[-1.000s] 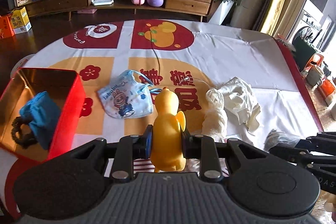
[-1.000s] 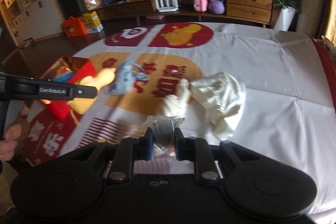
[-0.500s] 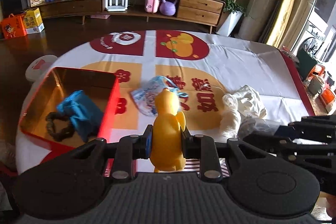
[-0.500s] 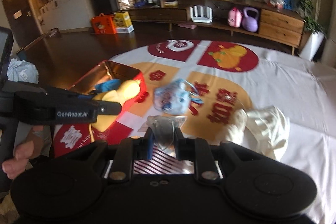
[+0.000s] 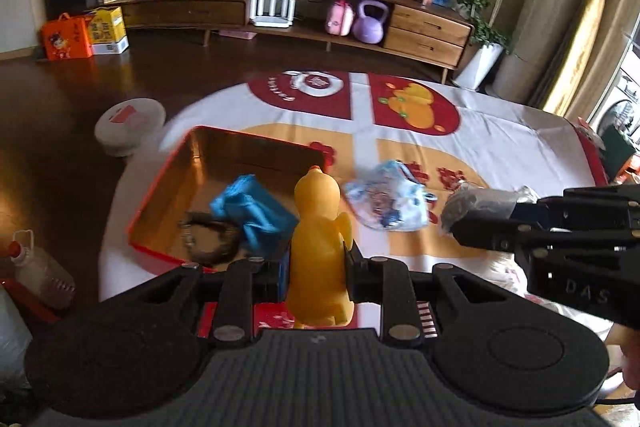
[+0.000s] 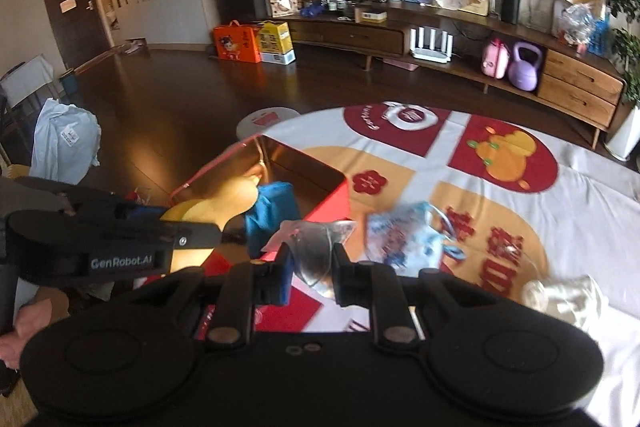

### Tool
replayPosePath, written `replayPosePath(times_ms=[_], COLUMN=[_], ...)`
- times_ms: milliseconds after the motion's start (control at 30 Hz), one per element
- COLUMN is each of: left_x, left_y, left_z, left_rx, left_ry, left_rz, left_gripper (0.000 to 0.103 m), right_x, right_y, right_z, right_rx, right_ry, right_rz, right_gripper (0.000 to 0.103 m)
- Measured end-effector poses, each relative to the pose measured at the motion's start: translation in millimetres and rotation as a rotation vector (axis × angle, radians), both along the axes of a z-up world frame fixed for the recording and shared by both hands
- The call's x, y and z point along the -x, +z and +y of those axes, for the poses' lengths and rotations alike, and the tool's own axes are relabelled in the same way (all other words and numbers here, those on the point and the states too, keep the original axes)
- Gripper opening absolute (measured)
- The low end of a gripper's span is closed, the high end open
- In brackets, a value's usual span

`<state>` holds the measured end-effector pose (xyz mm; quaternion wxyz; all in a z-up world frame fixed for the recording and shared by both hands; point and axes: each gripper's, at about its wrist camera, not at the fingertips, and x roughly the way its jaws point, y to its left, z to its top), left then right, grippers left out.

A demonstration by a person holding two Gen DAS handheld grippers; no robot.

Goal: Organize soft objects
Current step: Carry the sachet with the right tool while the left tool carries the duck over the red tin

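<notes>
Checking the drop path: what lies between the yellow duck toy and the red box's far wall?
In the left wrist view, the crumpled blue cloth lies between yellow duck toy and red box.

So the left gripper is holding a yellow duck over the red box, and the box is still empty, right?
Not empty. The left wrist view shows a blue cloth and a dark ring already in the red box. The left gripper does hold the yellow duck.

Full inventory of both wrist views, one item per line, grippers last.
duck toy: 1, yellow, in left gripper, by the box
clear pouch: 1, transparent, in right gripper
box: 1, red, gold inside, tablecloth's left side
blue cloth: 1, in box
dark ring: 1, in box
printed bib: 1, pale blue, on tablecloth
white cloth: 1, on tablecloth
left gripper: shut
right gripper: shut
</notes>
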<state>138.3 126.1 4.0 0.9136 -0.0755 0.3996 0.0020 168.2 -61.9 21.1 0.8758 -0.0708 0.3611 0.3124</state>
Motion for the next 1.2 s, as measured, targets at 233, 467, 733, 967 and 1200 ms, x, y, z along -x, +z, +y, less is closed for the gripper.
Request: replayPosePath(times_ms=[233,467,733,967,1200], left_x=[-6,-24,-61,-90,-113], left_y=[-7,-21,-43,-65,-97], left_z=[36,69,95,103,103], left_rx=[-0.012,-0.024,-0.025,-0.016,-0.019], left_ry=[0.047,0.084,0.103,0.097,0.086], left_rz=[0.012,0.041,0.077,0.098,0.16], left_gripper=[0.026,0.026,0.026,0.026,0.026], right_x=[-18,-39,-72,-93,-101], right_y=[-5,-22,-49,-71,-89], right_z=[43,78,106,125,132], right_rx=[0.031,0.074,0.121,0.15,0.17], right_ry=[0.031,0.049,0.039,0.042,0.055], right_rz=[-0.005,0.002,0.022,0.038,0.073], right_gripper=[0.019,0.019,0.02,0.019,0.021])
